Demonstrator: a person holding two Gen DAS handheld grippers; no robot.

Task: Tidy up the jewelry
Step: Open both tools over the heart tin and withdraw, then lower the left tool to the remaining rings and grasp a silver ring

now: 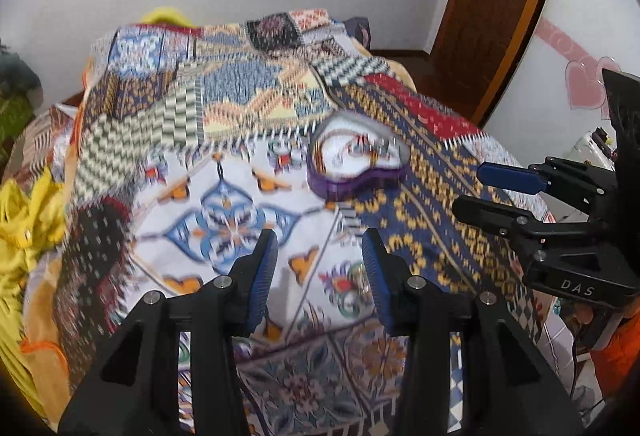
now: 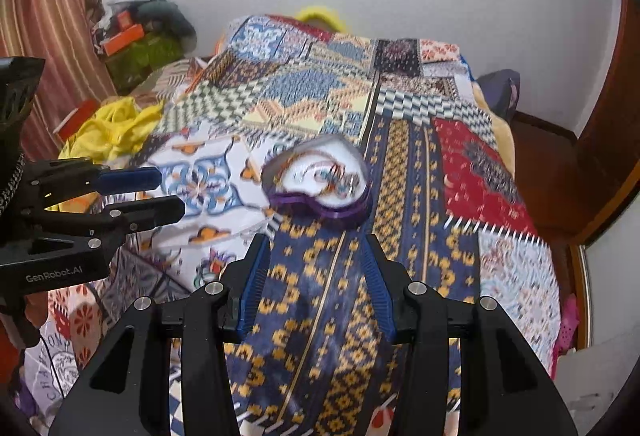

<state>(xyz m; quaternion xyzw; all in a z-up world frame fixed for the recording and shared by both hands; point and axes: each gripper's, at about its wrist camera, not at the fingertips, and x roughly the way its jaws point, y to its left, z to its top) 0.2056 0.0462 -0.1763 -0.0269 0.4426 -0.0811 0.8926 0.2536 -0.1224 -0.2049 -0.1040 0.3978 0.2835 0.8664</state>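
Observation:
A purple heart-shaped jewelry box (image 1: 360, 159) with a white lining lies open on the patterned bedspread (image 1: 224, 123); tangled jewelry (image 1: 372, 149) lies inside it. It also shows in the right wrist view (image 2: 320, 181), with the jewelry (image 2: 334, 175) in it. My left gripper (image 1: 320, 268) is open and empty, hovering short of the box. My right gripper (image 2: 316, 272) is open and empty, just short of the box. Each gripper shows in the other's view: the right one (image 1: 472, 187), the left one (image 2: 168, 191).
The bed fills both views under a patchwork cover (image 2: 400, 139). Yellow cloth (image 2: 112, 131) lies at the bed's left side. A cluttered pile (image 2: 140, 39) sits by the striped curtain. A wooden door (image 1: 492, 11) stands at the right.

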